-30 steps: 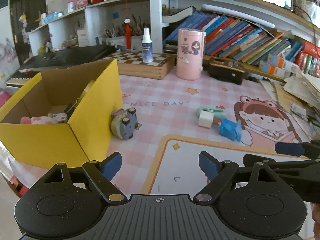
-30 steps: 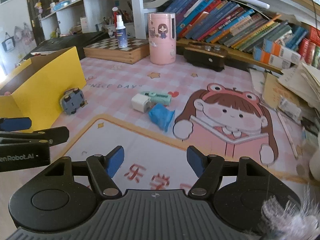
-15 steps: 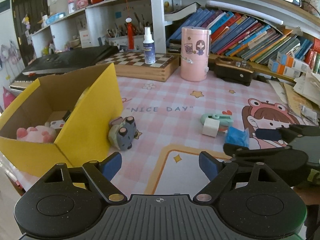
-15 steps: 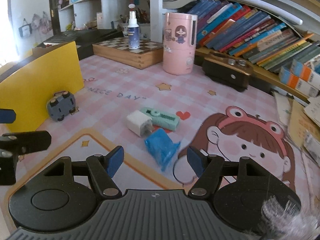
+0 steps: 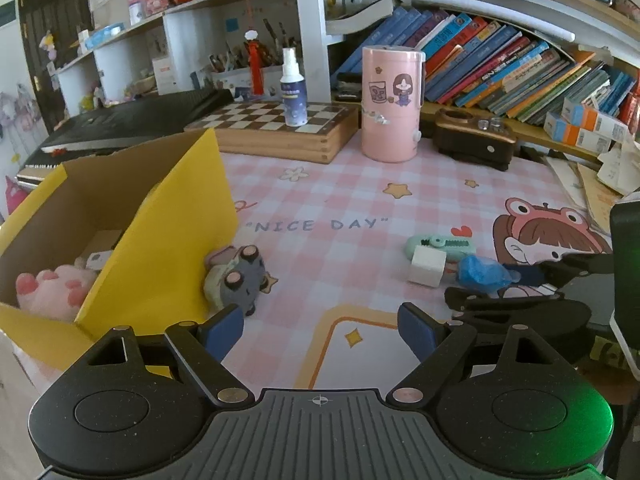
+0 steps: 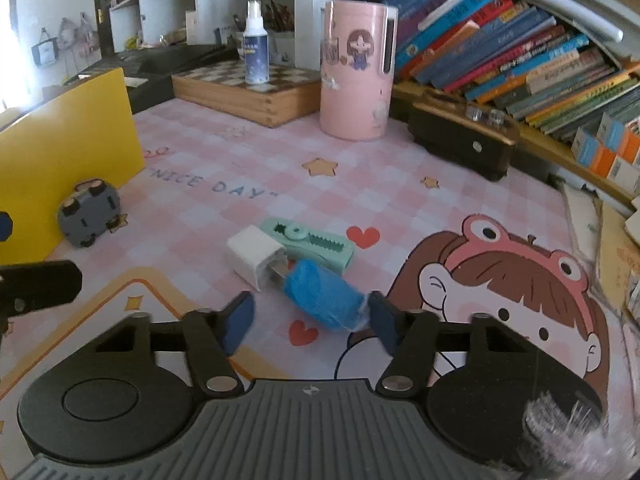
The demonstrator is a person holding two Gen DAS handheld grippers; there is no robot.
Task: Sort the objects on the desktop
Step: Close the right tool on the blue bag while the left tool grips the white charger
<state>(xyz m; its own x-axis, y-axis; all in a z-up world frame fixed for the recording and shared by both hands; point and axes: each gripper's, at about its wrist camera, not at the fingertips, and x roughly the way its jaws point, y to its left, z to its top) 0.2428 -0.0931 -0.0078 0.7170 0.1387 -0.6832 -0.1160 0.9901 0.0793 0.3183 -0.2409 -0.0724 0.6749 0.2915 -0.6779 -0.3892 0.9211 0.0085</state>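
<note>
We work over a pink checked desk mat (image 5: 320,200) printed with "NICE DAY" and a cartoon girl in a frog hat. At its left edge stands a yellow cardboard box (image 5: 168,248) with its flaps up; inside it lies a pink plush paw (image 5: 52,292) next to a small white item we cannot make out. At the back of the mat sit a wooden chessboard case (image 5: 280,128) with a white spray bottle (image 5: 293,94) standing upright on it, a tall pink canister (image 5: 390,104) just to its right, and a dark brown box (image 5: 474,140) beyond that.

Our left gripper (image 5: 320,326) hovers above the front of the mat, fingers spread wide with nothing between them. A grey toy car (image 5: 240,280) lies tipped on its side, touching the box's yellow flap, just ahead of our left finger.

Our right gripper (image 6: 312,320) is low over the mat with its fingers apart, one on each side of a crumpled blue wrapper (image 6: 320,296); the right fingertip (image 6: 380,316) looks very close to it, but we cannot tell whether it touches. Just beyond the wrapper, touching it, lies a white charger plug (image 6: 256,256), with a mint green utility knife (image 6: 316,242) right behind it.
</note>
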